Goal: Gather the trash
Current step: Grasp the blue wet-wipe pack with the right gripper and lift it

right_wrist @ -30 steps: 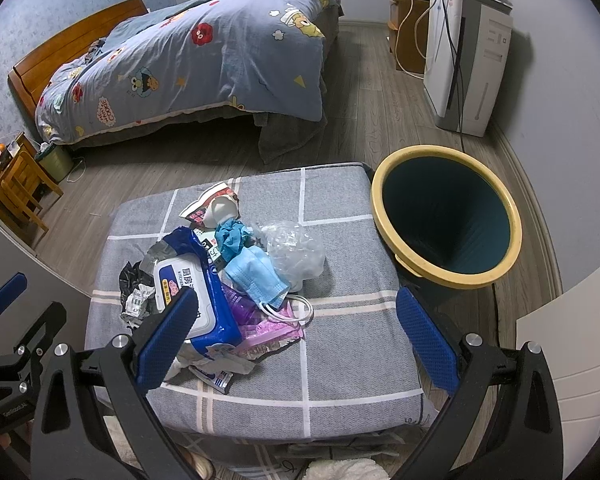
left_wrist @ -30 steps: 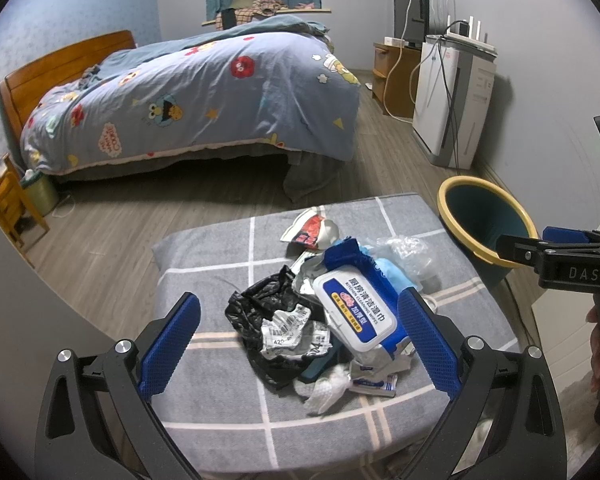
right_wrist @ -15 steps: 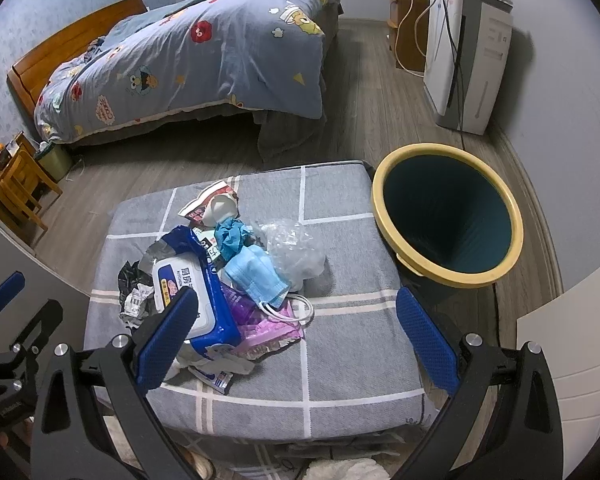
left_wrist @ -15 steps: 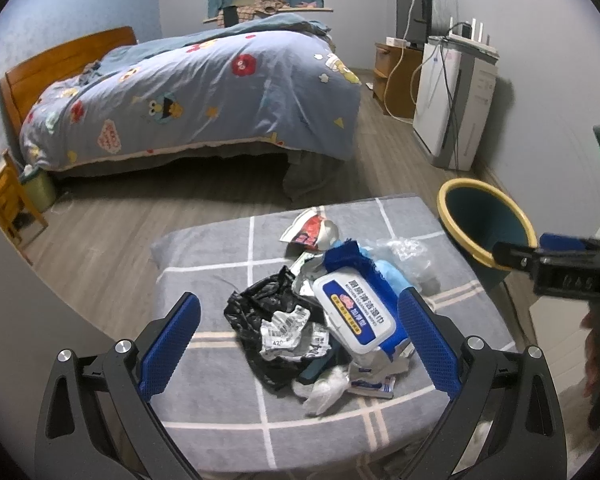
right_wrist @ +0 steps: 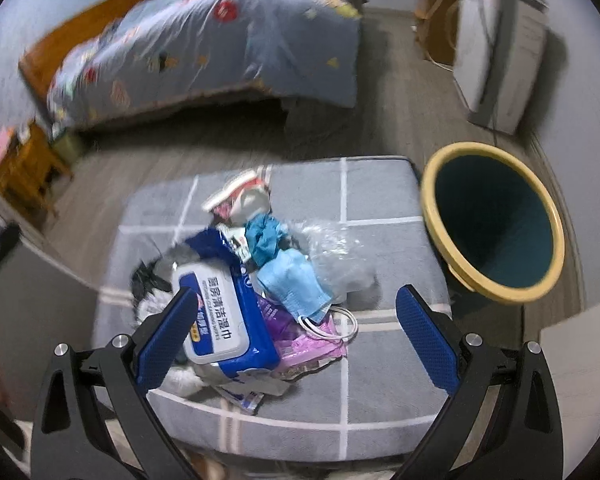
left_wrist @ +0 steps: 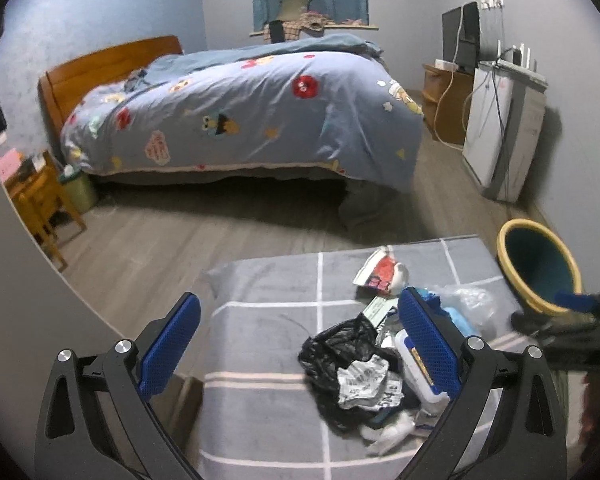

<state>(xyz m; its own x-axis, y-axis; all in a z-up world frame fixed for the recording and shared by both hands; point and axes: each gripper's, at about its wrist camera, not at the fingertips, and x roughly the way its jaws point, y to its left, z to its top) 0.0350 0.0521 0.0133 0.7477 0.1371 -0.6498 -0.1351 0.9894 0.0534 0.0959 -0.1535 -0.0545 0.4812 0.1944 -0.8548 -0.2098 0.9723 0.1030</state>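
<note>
A heap of trash lies on a grey checked cushion [right_wrist: 380,364]: a blue-and-white wet-wipe pack [right_wrist: 220,316], a light blue face mask [right_wrist: 296,284], a clear plastic bag [right_wrist: 336,248], a pink wrapper [right_wrist: 312,344] and a red-white wrapper [right_wrist: 236,192]. The left wrist view also shows a black plastic bag [left_wrist: 340,344] and crumpled paper [left_wrist: 364,380]. My right gripper [right_wrist: 296,340] hovers open above the heap. My left gripper [left_wrist: 300,344] is open, over the cushion's left part [left_wrist: 260,320]. A yellow-rimmed teal bin [right_wrist: 496,220] stands right of the cushion.
A bed with a blue cartoon duvet [left_wrist: 240,116] fills the far side across the wooden floor [left_wrist: 160,232]. A white appliance [left_wrist: 500,136] and a wooden cabinet [left_wrist: 444,100] line the right wall. A small wooden stool [left_wrist: 36,204] stands at the left.
My left gripper has swung left, so the trash heap now sits to its right. My right gripper has moved down and closer to the heap; its view is motion-blurred.
</note>
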